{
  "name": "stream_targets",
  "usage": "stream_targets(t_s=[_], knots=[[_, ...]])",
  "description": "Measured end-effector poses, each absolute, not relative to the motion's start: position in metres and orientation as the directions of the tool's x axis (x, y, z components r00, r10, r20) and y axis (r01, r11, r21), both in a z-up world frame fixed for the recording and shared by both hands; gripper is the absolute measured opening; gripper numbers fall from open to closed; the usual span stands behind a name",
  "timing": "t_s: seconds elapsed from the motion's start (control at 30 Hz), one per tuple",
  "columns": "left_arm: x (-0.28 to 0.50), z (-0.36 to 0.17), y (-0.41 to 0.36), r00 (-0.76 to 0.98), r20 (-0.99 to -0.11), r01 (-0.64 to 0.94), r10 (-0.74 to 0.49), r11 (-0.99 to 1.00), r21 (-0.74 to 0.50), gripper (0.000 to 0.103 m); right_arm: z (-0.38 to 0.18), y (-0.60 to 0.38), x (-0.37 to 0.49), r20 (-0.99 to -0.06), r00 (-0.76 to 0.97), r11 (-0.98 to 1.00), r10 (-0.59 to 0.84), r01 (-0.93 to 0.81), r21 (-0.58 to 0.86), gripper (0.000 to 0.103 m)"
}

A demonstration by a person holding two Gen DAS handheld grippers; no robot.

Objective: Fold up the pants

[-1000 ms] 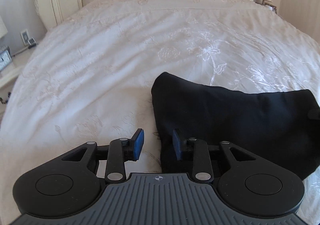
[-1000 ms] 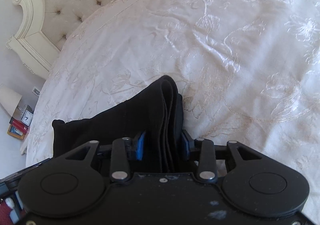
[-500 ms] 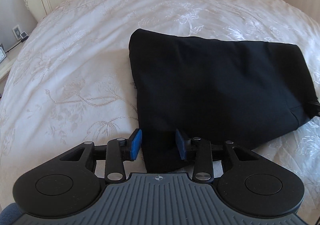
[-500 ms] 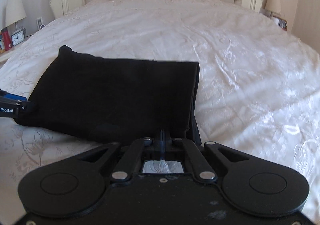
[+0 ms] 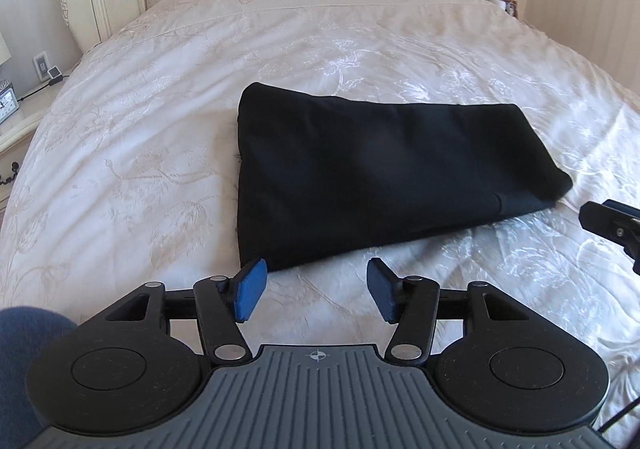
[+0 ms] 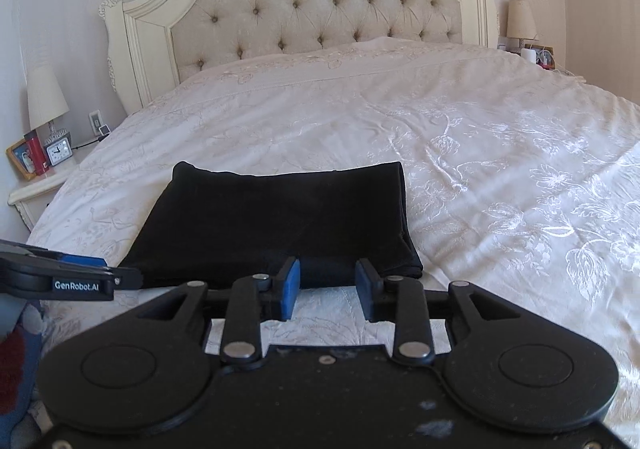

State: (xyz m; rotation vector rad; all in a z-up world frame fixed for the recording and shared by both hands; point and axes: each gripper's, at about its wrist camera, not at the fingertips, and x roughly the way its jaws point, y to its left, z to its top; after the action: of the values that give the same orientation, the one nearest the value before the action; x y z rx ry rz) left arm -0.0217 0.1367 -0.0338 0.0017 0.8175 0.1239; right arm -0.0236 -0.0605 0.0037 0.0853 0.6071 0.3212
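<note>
The black pants [image 5: 372,173] lie folded into a flat rectangle on the white bedspread [image 5: 160,121]. My left gripper [image 5: 316,291] hovers just short of the fold's near left corner; its jaws are opening and nothing is between them. In the right wrist view the pants [image 6: 276,217] lie straight ahead, and my right gripper [image 6: 327,289] sits just before their near edge, its jaws opening with nothing between the blue pads [image 6: 291,289]. Each gripper shows in the other's view: the right gripper [image 5: 612,223] at the right edge, the left gripper [image 6: 68,277] at the left edge.
A tufted cream headboard [image 6: 312,1] stands at the far end of the bed. A nightstand [image 6: 44,181] at the left carries a lamp, a clock and a photo frame. Another lamp [image 6: 520,19] stands at the far right. A blue sleeve [image 5: 24,333] shows at the lower left.
Both grippers have let go of the pants and drawn back toward me. The left jaws have widened; the right jaws shut briefly, then reopened. The pants now lie flat and folded.
</note>
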Motion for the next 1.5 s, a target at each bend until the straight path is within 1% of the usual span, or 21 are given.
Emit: stream_targets(t_s=[0.1,0.17,0.23,0.33,0.47,0.6,1.5], knots=[[-0.034,-0.036,0.128,0.678,-0.73,-0.102,0.092,0.994,0.031,0.056,0.006,-0.061,-0.04,-0.533,0.781,0.944,0.326,-0.243,0.221,0.041],[-0.039,-0.035,0.124,0.685,-0.723,-0.106,0.089,0.994,0.023,0.056,0.007,-0.061,-0.044,-0.532,0.777,0.939,0.337,-0.234,0.253,0.042],[-0.041,-0.034,0.12,0.696,-0.705,-0.137,0.137,0.989,0.057,0.057,0.006,-0.059,-0.046,-0.534,0.781,0.944,0.324,-0.23,0.238,0.043],[-0.042,-0.031,0.119,0.714,-0.672,-0.18,0.197,0.979,0.095,0.06,0.003,-0.054,-0.041,-0.565,0.783,0.965,0.26,-0.192,0.179,0.045],[-0.038,-0.031,0.124,0.698,-0.694,-0.178,0.176,0.982,0.069,0.06,0.0,-0.049,-0.041,-0.58,0.775,0.968,0.251,-0.199,0.152,0.045],[-0.038,-0.036,0.125,0.682,-0.709,-0.185,0.181,0.98,0.073,0.06,-0.001,-0.046,-0.042,-0.583,0.773,0.968,0.249,-0.211,0.134,0.046],[-0.037,-0.04,0.121,0.672,-0.72,-0.168,0.17,0.983,0.076,0.06,-0.006,-0.047,-0.036,-0.613,0.746,0.965,0.259,-0.225,0.134,0.047]])
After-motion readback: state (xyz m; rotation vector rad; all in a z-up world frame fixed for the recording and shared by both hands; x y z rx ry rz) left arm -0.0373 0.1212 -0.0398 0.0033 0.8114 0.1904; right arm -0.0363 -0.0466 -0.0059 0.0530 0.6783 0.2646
